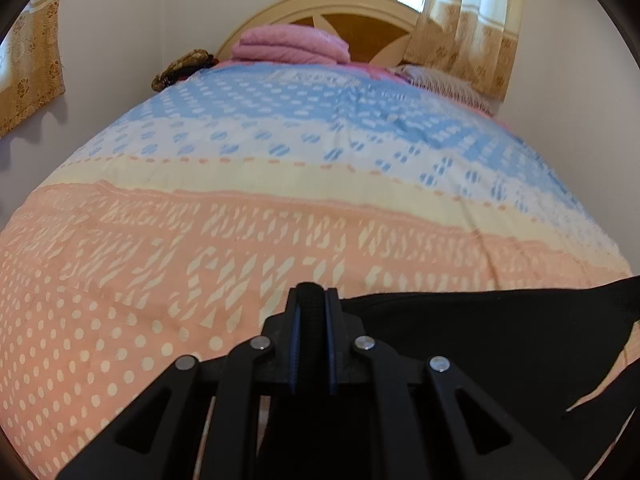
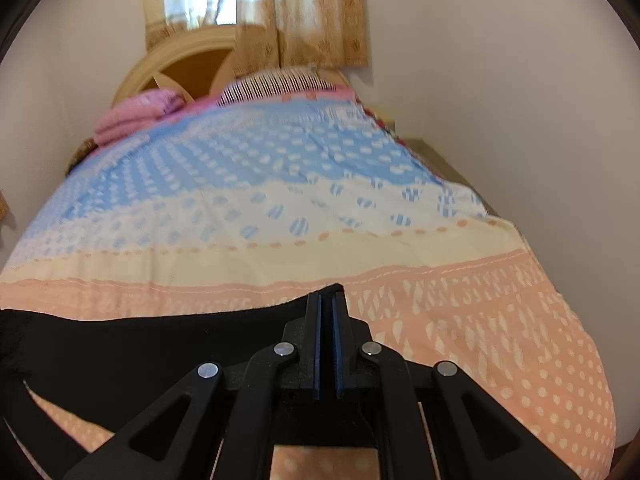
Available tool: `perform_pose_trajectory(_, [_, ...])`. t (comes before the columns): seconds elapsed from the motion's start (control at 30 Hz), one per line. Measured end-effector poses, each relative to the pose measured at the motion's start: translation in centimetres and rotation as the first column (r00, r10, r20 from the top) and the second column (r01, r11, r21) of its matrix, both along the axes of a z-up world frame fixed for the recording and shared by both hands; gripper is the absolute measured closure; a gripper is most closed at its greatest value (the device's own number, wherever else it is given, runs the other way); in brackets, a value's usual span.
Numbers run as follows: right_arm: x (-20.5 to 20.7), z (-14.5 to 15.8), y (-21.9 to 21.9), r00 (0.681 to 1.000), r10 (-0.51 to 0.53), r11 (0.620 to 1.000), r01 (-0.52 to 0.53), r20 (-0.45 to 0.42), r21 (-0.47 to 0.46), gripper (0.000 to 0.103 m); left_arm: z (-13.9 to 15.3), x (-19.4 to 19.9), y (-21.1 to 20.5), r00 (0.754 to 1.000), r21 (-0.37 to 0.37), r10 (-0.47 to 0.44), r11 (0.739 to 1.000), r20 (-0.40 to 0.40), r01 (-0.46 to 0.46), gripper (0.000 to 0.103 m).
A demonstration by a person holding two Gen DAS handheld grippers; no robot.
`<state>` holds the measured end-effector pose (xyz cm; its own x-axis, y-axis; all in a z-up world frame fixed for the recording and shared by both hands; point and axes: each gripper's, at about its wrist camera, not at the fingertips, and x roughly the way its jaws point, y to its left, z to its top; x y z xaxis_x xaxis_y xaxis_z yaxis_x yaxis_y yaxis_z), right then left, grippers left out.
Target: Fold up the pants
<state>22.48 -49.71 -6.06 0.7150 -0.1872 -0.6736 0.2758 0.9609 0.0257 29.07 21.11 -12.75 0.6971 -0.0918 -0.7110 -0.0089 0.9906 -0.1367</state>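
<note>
The black pants (image 1: 480, 336) hang stretched between my two grippers above the bed. My left gripper (image 1: 313, 294) is shut on a ribbed black edge of the pants, which runs off to the right in the left wrist view. My right gripper (image 2: 327, 296) is shut on a thin corner of the pants (image 2: 140, 344), which runs off to the left in the right wrist view. Lower parts of the pants are hidden behind the gripper bodies.
The bed carries a patterned spread (image 1: 240, 240), peach near me, cream and blue farther off. Folded pink blankets (image 1: 292, 44) lie at the rounded headboard (image 1: 360, 8). Curtains (image 2: 260, 12) hang behind. Walls stand close on both sides.
</note>
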Motion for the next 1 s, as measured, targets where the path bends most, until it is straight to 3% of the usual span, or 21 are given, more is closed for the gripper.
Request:
perform_pose_trajectory(0.27, [-6.3,2.4,0.2,0.984,0.037,0.999,-0.043,0.173,0.033,0.099,2.0,-2.6,1.1,0.998,-0.077,0.004,0.997,0.065,0.001,0.092])
perform_pose_trajectory(0.47, [-11.0,3.0,0.9,0.966,0.055,0.996,-0.072,0.252,0.058,0.099,3.1,-5.8,1.7,0.992,-0.132,-0.014,0.991,0.126,0.030,0.092])
perform_pose_trajectory(0.7, [-15.5,1.7,0.9,0.959,0.048,0.992,-0.078,0.281,0.096,0.099,3.1,-10.3,2.4,0.979,-0.175,-0.044,0.981,0.201,0.080,0.092])
perform_pose_trajectory(1.0, [-20.1,-1.3,-0.1,0.966,0.006,0.987,-0.047,0.258,0.153,0.099,0.3,-15.1,3.9,0.979,-0.214,-0.041,0.973,0.199,0.085,0.092])
